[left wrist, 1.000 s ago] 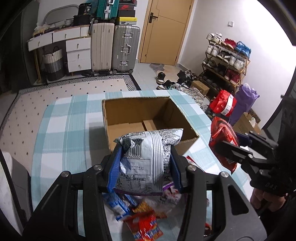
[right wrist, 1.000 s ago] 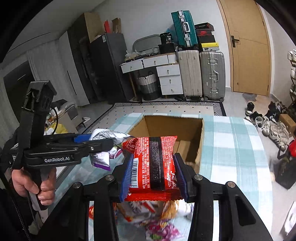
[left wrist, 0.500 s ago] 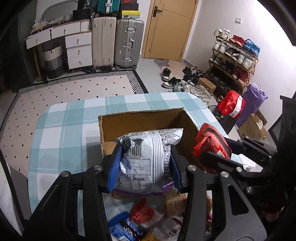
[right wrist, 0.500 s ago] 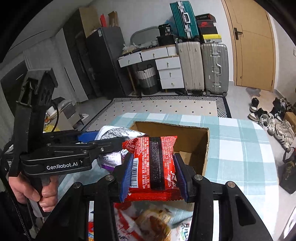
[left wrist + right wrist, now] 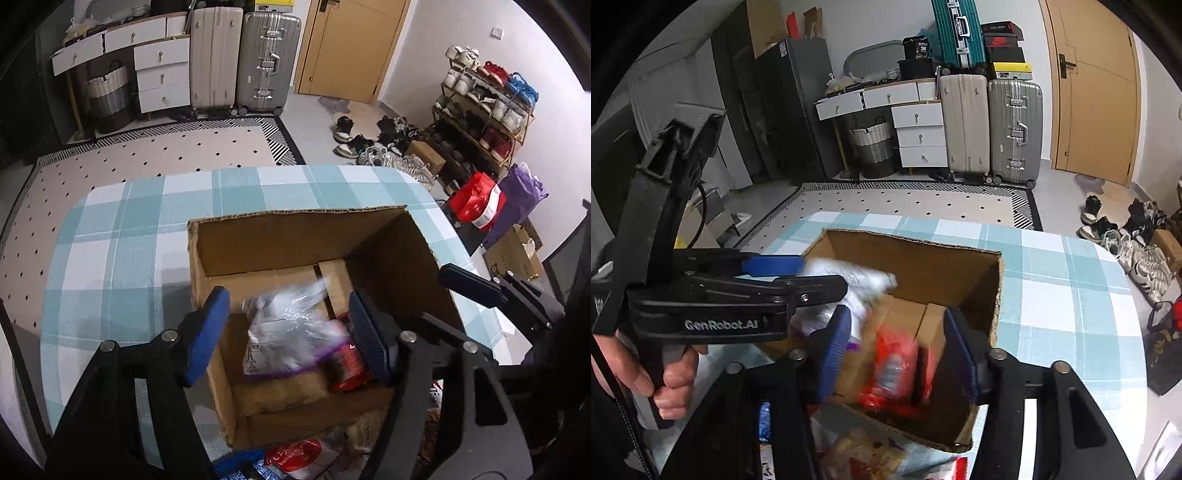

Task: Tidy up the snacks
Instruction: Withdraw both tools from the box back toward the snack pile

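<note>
- Checked cloth in pale blue and white covers the table [image 5: 110,266], which fills the middle of the left wrist view and runs to the right edge in the right wrist view.
- The cardboard box [image 5: 295,236] stands open on the table, in the centre of both views; its brown walls are upright and the flaps on its floor show.
- The left gripper [image 5: 291,332] is at the lower centre of its own view, above the near part of the box. Its blue pads [image 5: 207,328] are wide apart and nothing is between them in contact. In the right wrist view it comes in from the left, held by a hand [image 5: 670,384] at the lower left.
- The right gripper [image 5: 897,354] is at the lower centre of its own view, also above the box, with its two fingers apart and free.
- The silver and white snack bag [image 5: 291,332], with a purple lower edge, is inside the box; it is blurred, and I cannot tell whether it already lies on the floor of the box.
- The red snack bag [image 5: 894,362] is also inside the box, just right of the silver one in the left wrist view, and blurred too.
- More snack packets [image 5: 295,458] lie on the table against the near wall of the box, at the bottom edge of both views.
</note>
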A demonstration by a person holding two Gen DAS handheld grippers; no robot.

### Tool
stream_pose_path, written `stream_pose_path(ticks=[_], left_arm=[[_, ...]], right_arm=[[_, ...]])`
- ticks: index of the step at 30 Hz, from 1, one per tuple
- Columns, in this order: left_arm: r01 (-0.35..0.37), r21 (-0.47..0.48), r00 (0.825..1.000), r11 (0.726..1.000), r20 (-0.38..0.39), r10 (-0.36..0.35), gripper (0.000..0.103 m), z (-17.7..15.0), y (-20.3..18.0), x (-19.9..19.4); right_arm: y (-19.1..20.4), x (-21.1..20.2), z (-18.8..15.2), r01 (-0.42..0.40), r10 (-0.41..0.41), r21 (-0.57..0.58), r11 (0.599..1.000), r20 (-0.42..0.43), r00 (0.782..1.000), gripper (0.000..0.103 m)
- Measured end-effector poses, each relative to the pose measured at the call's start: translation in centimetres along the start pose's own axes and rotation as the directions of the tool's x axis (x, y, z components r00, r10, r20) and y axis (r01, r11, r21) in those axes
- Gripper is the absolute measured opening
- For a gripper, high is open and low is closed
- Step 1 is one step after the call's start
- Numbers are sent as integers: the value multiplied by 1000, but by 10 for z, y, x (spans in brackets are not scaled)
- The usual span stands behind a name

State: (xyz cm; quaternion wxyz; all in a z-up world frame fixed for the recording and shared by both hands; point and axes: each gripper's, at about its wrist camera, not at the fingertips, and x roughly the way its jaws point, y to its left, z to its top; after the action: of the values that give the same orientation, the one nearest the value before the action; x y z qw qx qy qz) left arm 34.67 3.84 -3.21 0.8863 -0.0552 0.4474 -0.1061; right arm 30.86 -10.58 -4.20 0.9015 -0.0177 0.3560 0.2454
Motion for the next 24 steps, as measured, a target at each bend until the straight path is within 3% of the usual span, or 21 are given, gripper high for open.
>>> stream_pose_path(ticks=[2, 14, 24], left_arm=[[-19, 6, 1000, 1000, 8, 19, 66, -3, 2, -3], [-33, -3, 997, 999, 62, 33, 67, -23, -3, -52], [-78, 16, 989, 997, 125, 76, 80, -50, -18, -109]], right_arm=[[-4, 0, -2, 9, -9, 7, 1000, 5, 1000, 63], [-8, -35, -6, 15, -16, 30, 999, 62, 998, 63], [12, -81, -17, 18, -20, 15, 1000, 108, 994, 70]])
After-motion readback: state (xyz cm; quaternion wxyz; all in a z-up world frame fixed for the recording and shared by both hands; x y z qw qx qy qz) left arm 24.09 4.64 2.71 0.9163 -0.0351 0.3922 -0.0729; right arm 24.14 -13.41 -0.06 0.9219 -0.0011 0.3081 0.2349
